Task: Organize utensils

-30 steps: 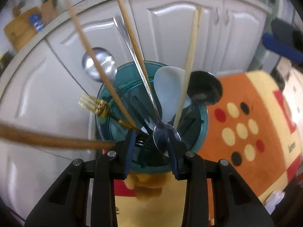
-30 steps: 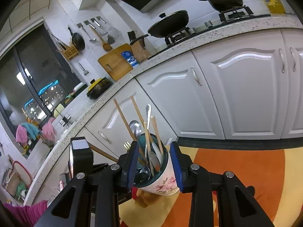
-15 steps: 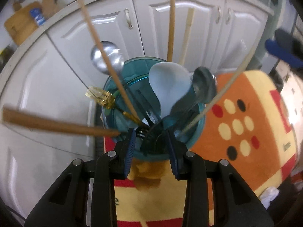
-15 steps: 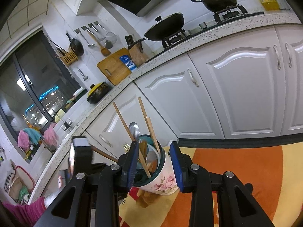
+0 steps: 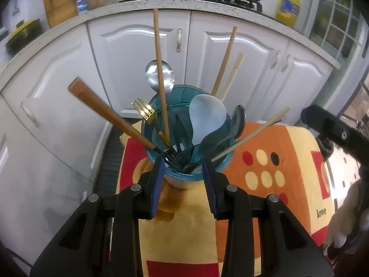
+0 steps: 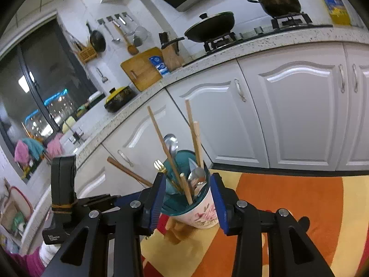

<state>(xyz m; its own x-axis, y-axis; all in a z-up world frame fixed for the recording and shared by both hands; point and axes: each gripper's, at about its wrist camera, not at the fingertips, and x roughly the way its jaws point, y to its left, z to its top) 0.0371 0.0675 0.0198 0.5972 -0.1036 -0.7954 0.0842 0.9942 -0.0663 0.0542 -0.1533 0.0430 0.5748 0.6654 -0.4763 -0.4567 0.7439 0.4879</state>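
Two-handed | left gripper (image 5: 183, 164) parted, empty; right gripper (image 6: 188, 177) just opening around cup (image 6: 203, 211); mat (image 5: 299, 205): "love"

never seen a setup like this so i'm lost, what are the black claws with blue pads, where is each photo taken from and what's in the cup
They are two hand-held grippers, each carried by a person, with a wide-angle camera looking along its fingers. One picture looks along the left gripper, the other along the right gripper. On the orange, yellow and red patterned cloth stands a white flowered cup with a teal inside, holding wooden chopsticks, a silver spoon and a gold fork. The left jaws stand apart at its near rim; whether they grip anything I cannot tell. The right jaws have just been opening and frame the cup without visibly pressing it.
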